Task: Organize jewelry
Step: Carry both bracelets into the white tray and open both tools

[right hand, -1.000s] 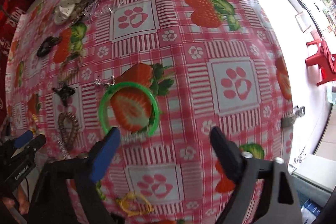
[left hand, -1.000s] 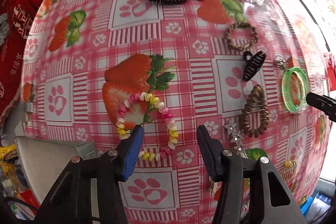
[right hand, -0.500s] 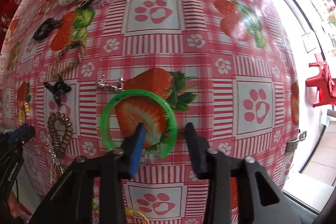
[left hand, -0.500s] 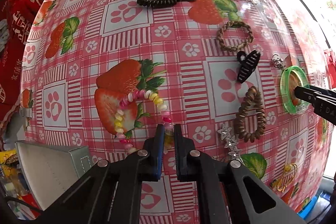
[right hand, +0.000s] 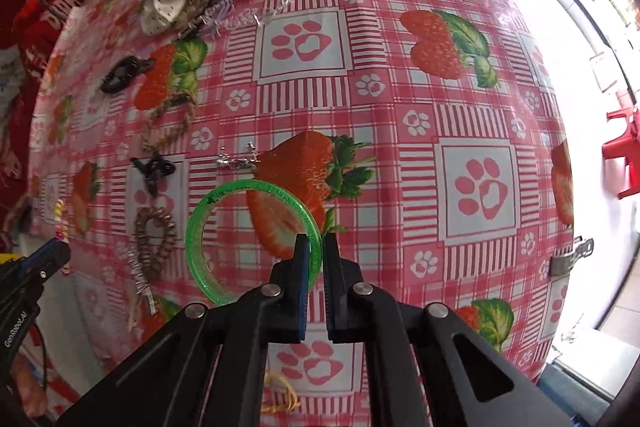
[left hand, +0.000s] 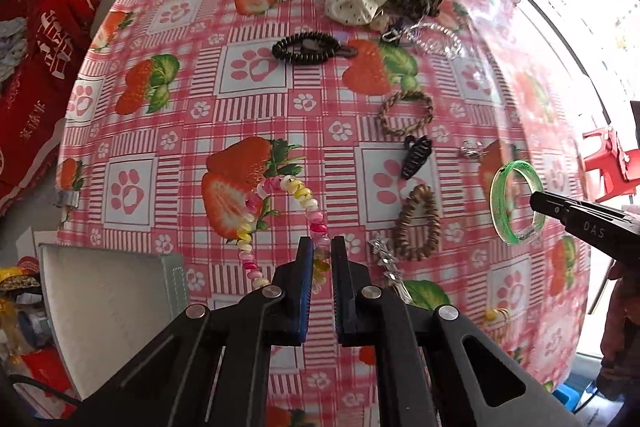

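My left gripper [left hand: 322, 241] is shut on one side of a colourful bead bracelet [left hand: 280, 187], which hangs stretched from the fingers above the strawberry tablecloth [left hand: 256, 99]. In the right wrist view, my right gripper [right hand: 315, 239] has its jaws closing on the rim of a green bangle [right hand: 200, 223], the pads pressing on it. The left wrist view shows that green bangle [left hand: 500, 211] tilted up off the cloth at the right gripper's tip [left hand: 538, 203]. At the left edge of the right wrist view, the left gripper [right hand: 62, 253] appears with the bead bracelet [right hand: 60, 215].
Loose on the cloth lie a brown coil hair tie [left hand: 418, 223], black claw clip [left hand: 416, 157], braided bracelet [left hand: 406, 113], black bead bracelet [left hand: 306, 49], silver star pin [left hand: 386, 259] and two scrunchies [left hand: 356, 1]. A grey box [left hand: 108, 303] sits at the near left edge.
Both grippers went from open to shut, the left on the bead bracelet, the right on the green bangle. Both have risen, lifting the bracelet and tilting the bangle up.
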The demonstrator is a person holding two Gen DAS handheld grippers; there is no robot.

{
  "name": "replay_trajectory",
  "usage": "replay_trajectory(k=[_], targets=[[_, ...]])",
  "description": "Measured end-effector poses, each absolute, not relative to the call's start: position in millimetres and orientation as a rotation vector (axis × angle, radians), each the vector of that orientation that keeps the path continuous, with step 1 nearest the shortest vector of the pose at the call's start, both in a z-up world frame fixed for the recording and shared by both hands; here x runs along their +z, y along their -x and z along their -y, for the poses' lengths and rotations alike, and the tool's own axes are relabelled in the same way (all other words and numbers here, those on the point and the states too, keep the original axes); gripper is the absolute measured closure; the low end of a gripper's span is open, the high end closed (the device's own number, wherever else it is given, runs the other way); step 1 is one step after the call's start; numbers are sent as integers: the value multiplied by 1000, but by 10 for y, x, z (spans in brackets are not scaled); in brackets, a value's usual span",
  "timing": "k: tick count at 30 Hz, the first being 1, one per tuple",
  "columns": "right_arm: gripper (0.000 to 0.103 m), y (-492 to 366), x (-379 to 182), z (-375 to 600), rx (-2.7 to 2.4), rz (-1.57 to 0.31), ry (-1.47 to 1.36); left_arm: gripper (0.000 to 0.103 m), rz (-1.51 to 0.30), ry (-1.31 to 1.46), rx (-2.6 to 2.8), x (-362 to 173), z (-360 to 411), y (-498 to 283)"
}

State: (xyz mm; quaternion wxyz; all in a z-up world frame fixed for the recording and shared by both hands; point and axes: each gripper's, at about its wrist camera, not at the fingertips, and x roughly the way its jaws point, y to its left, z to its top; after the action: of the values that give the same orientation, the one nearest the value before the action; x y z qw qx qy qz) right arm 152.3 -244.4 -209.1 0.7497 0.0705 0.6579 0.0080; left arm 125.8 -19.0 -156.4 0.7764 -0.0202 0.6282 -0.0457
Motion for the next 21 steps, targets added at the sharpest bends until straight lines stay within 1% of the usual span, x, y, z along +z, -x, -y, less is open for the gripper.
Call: replay_trajectory(k=[4,5,11,15,21], targets=[[96,-1442,-1944,2483,42,-1430,-184,88,-1333,63,-79,-1368,159,-1116],[96,-1419,-1907,2496,50,-1428,-187,88,-1329,68,-71,-1412,188,-1181],[96,-1376,-1801,2530,125,-1420,-171,88,-1298,128,-9,-1238,-71,-990],[96,-1276,-1668,2275,166,-1411,-156,88,-1287,122,15,-1192,-317,-811],[96,-1109,-1552,1589,225,-1398,-128,88,-1292,125,31,-1212,-854,-545]])
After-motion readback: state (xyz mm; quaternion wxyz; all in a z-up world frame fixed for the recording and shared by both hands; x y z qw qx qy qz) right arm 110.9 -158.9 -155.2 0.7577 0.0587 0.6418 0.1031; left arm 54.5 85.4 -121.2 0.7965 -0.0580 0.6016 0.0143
